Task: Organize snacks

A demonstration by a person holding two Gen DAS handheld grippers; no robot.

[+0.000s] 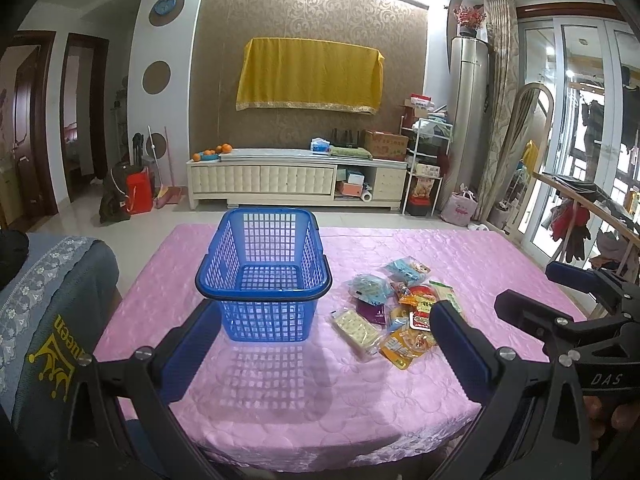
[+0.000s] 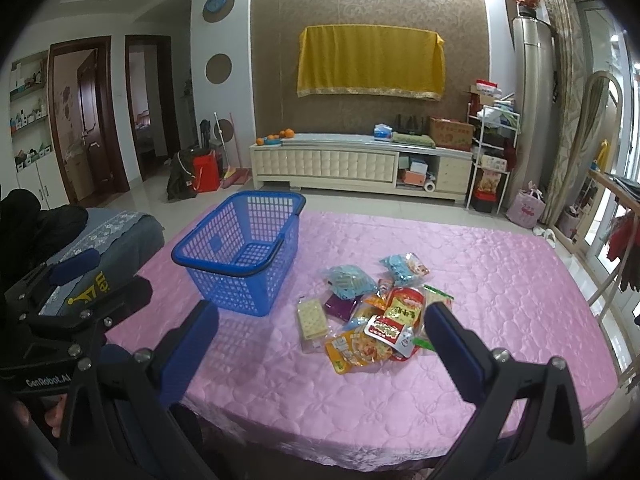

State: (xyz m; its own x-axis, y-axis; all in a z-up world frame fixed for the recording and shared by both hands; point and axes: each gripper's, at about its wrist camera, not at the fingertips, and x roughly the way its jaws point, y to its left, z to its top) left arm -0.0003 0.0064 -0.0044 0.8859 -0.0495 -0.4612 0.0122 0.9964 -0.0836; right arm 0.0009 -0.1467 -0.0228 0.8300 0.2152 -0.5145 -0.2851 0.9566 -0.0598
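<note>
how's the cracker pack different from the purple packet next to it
The cracker pack is pale yellow in a clear wrapper; the purple packet is dark and opaque. The cracker pack lies fully exposed at the pile's left edge, while the purple packet is partly covered by neighbouring snacks. The cracker pack looks longer. Both lie flat on the pink tablecloth, outside the blue basket, and neither gripper holds them.

A pink quilted tabletop carries a blue basket, upright toward the left, and a loose heap of snack packets just right of it.
</note>
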